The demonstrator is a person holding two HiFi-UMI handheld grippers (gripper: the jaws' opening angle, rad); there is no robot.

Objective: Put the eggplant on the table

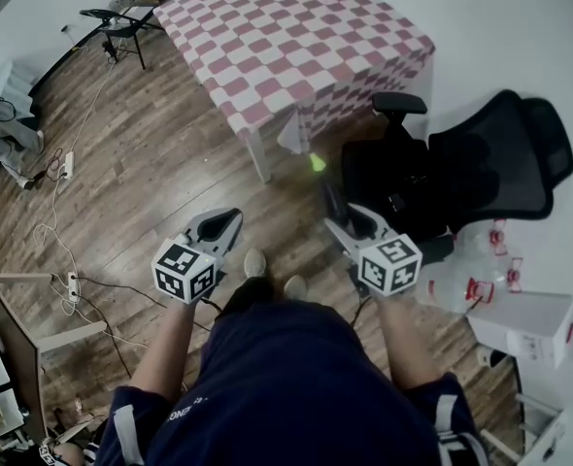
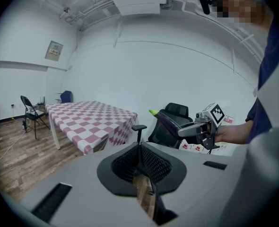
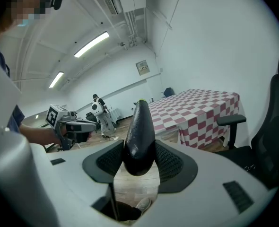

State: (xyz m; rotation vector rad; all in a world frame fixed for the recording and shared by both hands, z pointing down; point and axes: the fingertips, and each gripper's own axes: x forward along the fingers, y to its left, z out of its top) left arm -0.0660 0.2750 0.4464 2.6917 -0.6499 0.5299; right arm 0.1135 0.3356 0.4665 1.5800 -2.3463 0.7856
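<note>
A dark purple eggplant (image 3: 139, 136) with a green tip stands between the pads of my right gripper (image 3: 139, 151), which is shut on it. In the head view the eggplant (image 1: 331, 200) juts forward from the right gripper (image 1: 339, 219), above the wooden floor and short of the table (image 1: 296, 37), which wears a red-and-white checked cloth. The left gripper (image 1: 230, 221) hangs beside it at the same height with its jaws together and nothing in them. From the left gripper (image 2: 139, 148) I see the eggplant (image 2: 170, 123) and the table (image 2: 90, 119) ahead.
A black office chair (image 1: 461, 173) stands just right of my path, close to the table's near corner. A folding chair (image 1: 121, 22) sits beyond the table at the left. Cables and a power strip (image 1: 68, 165) lie on the floor; white boxes (image 1: 520, 323) at the right.
</note>
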